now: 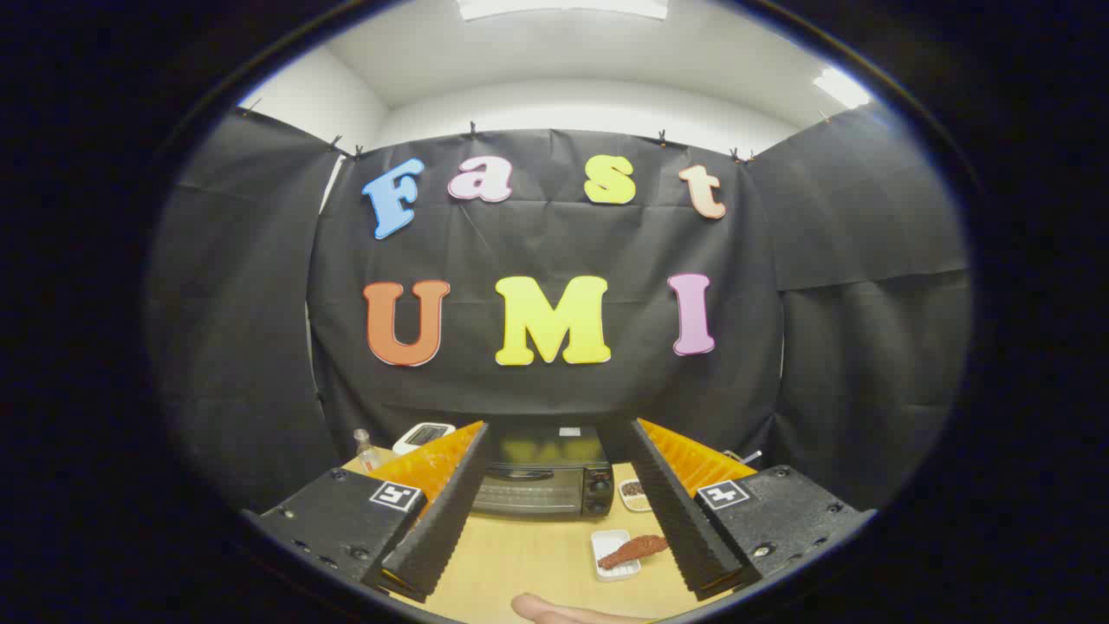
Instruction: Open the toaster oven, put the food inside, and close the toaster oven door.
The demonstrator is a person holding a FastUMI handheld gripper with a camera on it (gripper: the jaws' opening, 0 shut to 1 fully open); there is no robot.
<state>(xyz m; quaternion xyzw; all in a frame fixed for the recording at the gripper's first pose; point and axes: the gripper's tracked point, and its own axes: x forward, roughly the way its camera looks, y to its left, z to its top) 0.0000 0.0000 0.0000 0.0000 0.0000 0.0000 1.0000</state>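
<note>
A black toaster oven stands on the wooden table against the booth wall, its glass door shut, with knobs down its right side. A reddish-brown piece of food lies on a small white tray in front of the oven, close to the right finger. My gripper is held high and back from the table, open wide, with nothing between its fingers. The oven shows in the gap beyond the fingers.
A small dish of dark bits sits just right of the oven. Left of the oven are a small clear bottle and a white device. Part of a hand shows at the table's near edge.
</note>
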